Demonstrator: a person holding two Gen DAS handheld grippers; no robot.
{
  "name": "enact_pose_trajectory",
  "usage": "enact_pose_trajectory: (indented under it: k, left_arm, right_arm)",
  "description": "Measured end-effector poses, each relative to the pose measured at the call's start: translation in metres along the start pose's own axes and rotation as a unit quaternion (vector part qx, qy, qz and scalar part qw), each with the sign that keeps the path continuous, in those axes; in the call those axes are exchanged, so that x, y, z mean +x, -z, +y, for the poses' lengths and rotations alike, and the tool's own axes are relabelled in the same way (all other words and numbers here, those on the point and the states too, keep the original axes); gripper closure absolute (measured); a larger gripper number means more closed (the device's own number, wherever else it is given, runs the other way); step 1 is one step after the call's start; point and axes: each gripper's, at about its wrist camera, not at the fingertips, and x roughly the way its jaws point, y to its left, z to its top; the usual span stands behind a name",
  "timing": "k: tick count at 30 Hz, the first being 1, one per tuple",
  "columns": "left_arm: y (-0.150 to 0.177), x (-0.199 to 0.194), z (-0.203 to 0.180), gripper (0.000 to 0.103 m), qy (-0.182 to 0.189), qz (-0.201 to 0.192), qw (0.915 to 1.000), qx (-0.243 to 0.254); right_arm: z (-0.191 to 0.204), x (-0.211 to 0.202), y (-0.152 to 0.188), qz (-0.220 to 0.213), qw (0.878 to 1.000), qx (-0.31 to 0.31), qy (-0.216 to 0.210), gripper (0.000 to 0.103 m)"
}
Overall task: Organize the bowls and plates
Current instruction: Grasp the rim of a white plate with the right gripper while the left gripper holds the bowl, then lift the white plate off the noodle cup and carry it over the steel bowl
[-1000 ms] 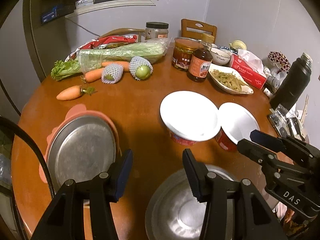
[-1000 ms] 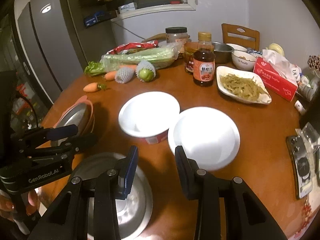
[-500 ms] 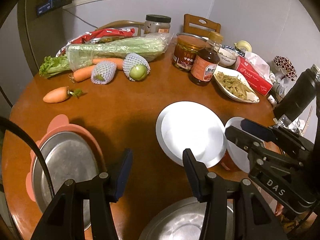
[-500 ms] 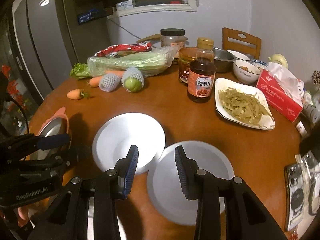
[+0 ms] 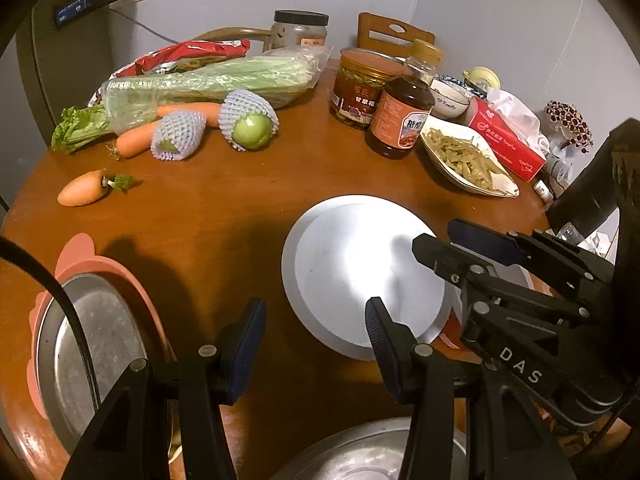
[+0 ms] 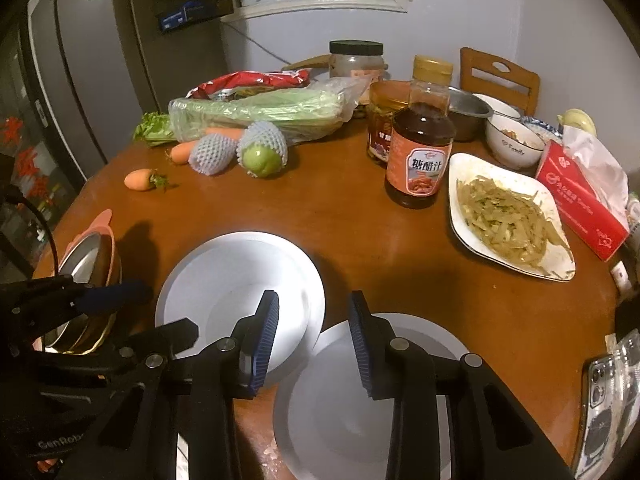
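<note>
Home dining corner: food-laden round wooden table (image 6: 344, 216), fridge (image 6: 80, 80).

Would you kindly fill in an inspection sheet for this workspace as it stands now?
Surface: round wooden table, crowded.
Job's things: two white bowls; steel plate in pink holder; steel basin.
Clutter: sauce bottle, celery, carrot, tissue box, dish of food.
Grippers: left gripper and right gripper open, empty.
Cables: black cable.
Surroundings: chair, fridge.
</note>
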Motion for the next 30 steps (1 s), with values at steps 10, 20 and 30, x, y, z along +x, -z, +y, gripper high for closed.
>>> enact_pose_trajectory:
  k: [10, 20, 30]
  left_arm:
    - [0.000, 0.006, -0.001, 0.055, 0.002, 0.007, 1.0000, -0.001]
    - [0.002, 0.007, -0.004, 0.064, 0.000, 0.012, 0.9999, 0.006]
    - [0.004, -0.009, 0.001, 0.064, -0.001, -0.002, 1.0000, 0.003]
  right_arm:
    - [0.004, 0.010, -0.005, 0.003, 1.000, -0.023, -0.001, 0.077]
    - [0.003, 0.019, -0.005, 0.017, 0.999, -0.019, -0.021, 0.086]
    - [0.008, 0.006, -0.005, 0.007, 0.999, -0.011, -0.031, 0.086]
